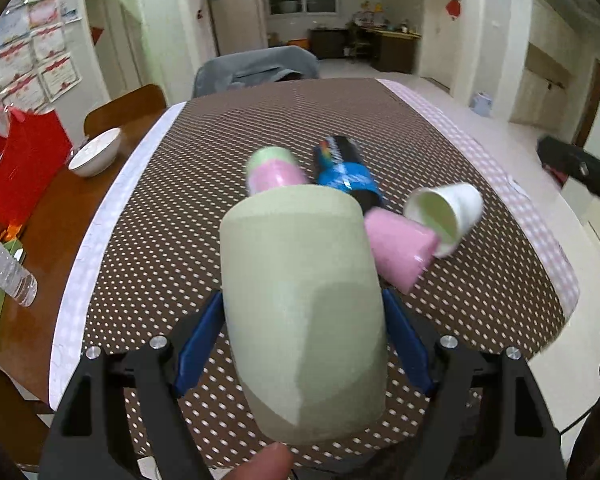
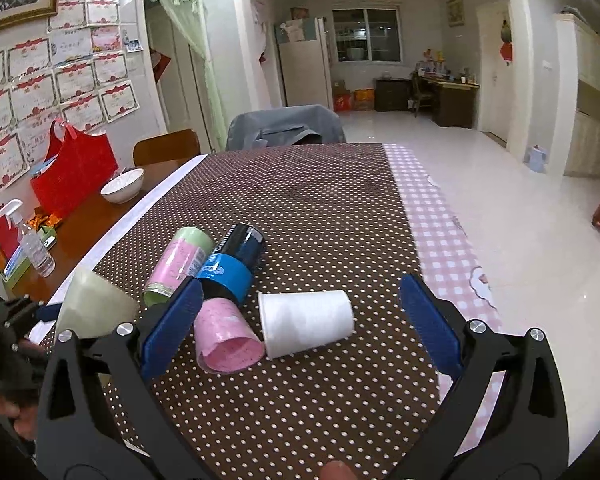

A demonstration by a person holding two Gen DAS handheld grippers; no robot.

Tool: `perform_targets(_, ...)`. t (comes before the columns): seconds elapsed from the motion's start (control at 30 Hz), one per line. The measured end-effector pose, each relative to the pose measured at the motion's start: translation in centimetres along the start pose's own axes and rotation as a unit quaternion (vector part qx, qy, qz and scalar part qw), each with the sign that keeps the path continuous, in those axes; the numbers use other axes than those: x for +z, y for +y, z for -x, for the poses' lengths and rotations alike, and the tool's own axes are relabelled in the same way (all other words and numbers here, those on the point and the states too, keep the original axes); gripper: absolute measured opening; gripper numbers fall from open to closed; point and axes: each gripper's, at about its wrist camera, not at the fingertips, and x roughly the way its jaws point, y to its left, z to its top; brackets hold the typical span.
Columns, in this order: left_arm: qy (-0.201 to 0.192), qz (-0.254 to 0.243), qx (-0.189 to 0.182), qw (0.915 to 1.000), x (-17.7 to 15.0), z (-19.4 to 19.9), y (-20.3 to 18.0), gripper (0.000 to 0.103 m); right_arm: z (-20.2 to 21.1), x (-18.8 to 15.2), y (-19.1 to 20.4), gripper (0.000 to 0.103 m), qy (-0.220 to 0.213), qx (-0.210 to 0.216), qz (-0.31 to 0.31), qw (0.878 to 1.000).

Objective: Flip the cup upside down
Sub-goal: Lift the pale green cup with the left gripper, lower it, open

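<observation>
My left gripper (image 1: 302, 312) is shut on a pale green cup (image 1: 300, 304), held above the dotted tablecloth; its flat base end points away from the camera. The cup also shows in the right wrist view (image 2: 92, 304) at the far left. My right gripper (image 2: 300, 312) is open and empty, hovering above a white paper cup (image 2: 306, 322) that lies on its side. A pink cup (image 2: 226, 338) lies on its side beside the white one. In the left wrist view the white cup (image 1: 448, 210) and pink cup (image 1: 400, 250) lie to the right of the green cup.
A pink-and-green can (image 2: 180, 264) and a black-and-blue can (image 2: 232, 260) lie on the brown dotted tablecloth (image 2: 320, 208). A white bowl (image 2: 122, 186), red bag (image 2: 74, 176) and plastic bottle (image 2: 38, 250) stand on the wooden table at left. Chairs stand at the far end.
</observation>
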Motion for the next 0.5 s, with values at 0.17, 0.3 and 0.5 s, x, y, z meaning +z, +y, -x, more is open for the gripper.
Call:
perform_targets(0.17,0.024,-0.003,-0.014,0.9996,-1.1,-1.5,-1.6,0.077,0.7,-0.5,-0.7,0.097,0.000,-0.006,-0.005,1.000)
perform_targets(0.3,0.041,-0.010,-0.025,0.9988,-2.0,-2.7,-3.3,0.078,0.9,-0.8,-1.1,0.097,0.002,-0.010,-0.005,1.000)
perform_targets(0.5,0.041,-0.020,-0.008,0.9989,-2.4,-3.6,-3.8,0.081,0.6,-1.3,-1.3,0.097,0.010,-0.009,-0.007,1.000)
